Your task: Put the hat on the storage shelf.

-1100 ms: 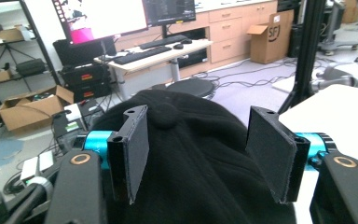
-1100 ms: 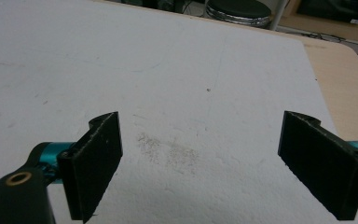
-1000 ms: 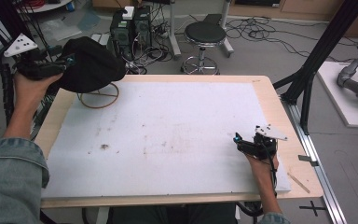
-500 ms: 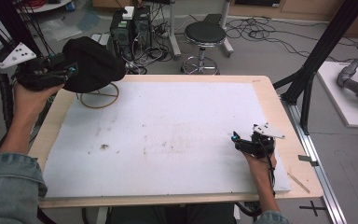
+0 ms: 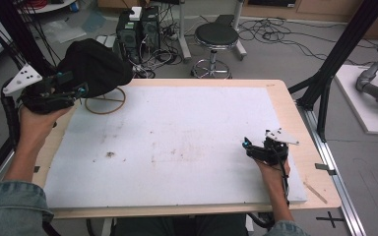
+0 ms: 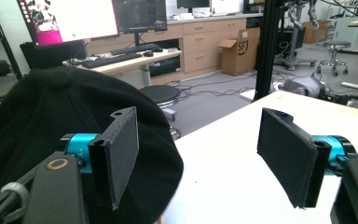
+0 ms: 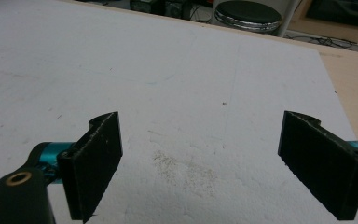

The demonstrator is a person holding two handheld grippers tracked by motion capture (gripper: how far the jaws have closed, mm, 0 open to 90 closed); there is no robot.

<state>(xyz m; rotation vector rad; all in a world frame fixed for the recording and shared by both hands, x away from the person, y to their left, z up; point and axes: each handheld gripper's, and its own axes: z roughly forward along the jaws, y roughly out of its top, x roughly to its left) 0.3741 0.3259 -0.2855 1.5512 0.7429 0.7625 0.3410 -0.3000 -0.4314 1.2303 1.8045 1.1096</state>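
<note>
At the far left corner of the tabletop point(image 5: 177, 142), the black cap point(image 5: 96, 66) sits on its wire stand point(image 5: 106, 101). My left hand-held gripper point(image 5: 71, 86) has just been opening and has backed off, jaws empty; cap released, I judge. Right hand-held gripper point(image 5: 256, 147) rests wide open, empty. Board edge close left; open room rightward.

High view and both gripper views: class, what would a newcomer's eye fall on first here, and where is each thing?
First comes the black cap, perched on a wire stand at the table's far left corner. Right beside it is the left gripper; its jaws have just been opening, nothing is between them, and the cap sits just behind one jaw. The right gripper rests open on the white board near the right edge.
</note>
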